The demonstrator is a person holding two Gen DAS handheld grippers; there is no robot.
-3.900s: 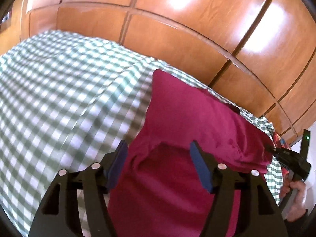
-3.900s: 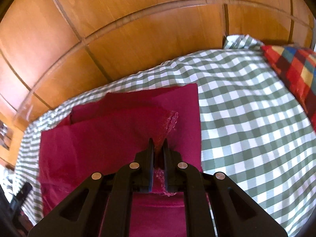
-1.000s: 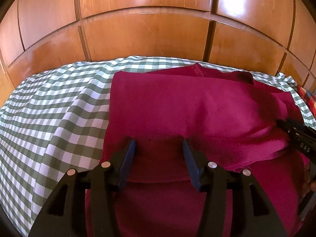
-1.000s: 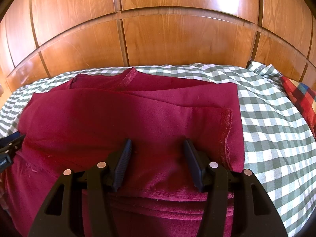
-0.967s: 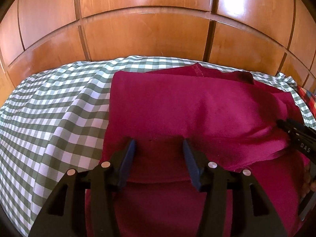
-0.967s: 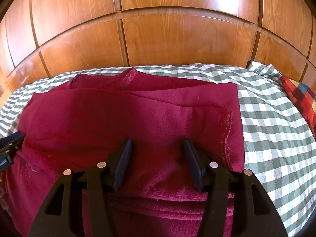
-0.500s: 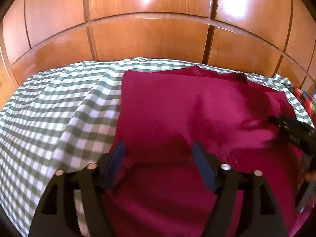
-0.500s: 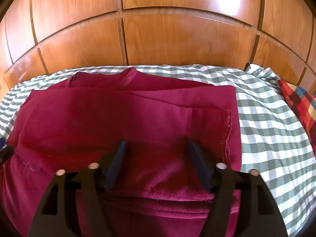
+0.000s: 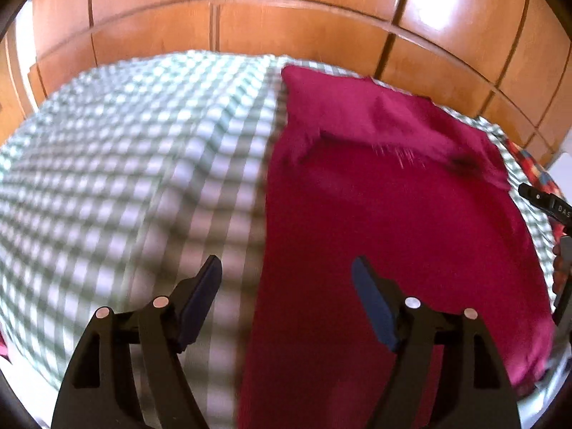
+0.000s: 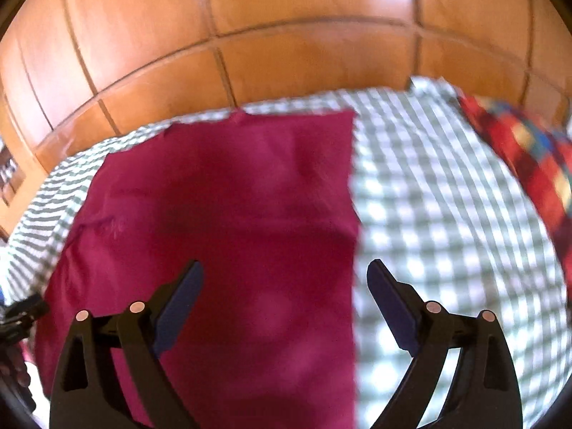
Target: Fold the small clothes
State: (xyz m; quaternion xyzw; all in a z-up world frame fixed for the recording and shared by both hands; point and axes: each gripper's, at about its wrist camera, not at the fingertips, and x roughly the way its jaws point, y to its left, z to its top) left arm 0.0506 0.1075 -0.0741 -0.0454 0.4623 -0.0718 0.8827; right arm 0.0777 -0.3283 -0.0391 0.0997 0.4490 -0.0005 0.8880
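Shirt (image 9: pixel 389 214), dark red, lies flat on green checked sheet (image 9: pixel 136 178), in front of wooden panelling (image 9: pixel 286 10). Left gripper (image 9: pixel 286 282) released, jaws wide, above shirt's left edge. Right gripper (image 10: pixel 284 286) released, above shirt's right edge. Both apparently clear of the shirt; frames blurred. Red plaid cloth (image 10: pixel 529 157) right of shirt.

garment (image 9: pixel 393 214) lay flat on the bedsheet (image 9: pixel 125 178) | panelled wall (image 9: pixel 286 18) stood behind the bed | patterned cloth (image 10: pixel 529 164) lay right of the garment | left gripper (image 9: pixel 286 279) straddled the garment's left edge, right gripper (image 10: pixel 286 279) its right edge
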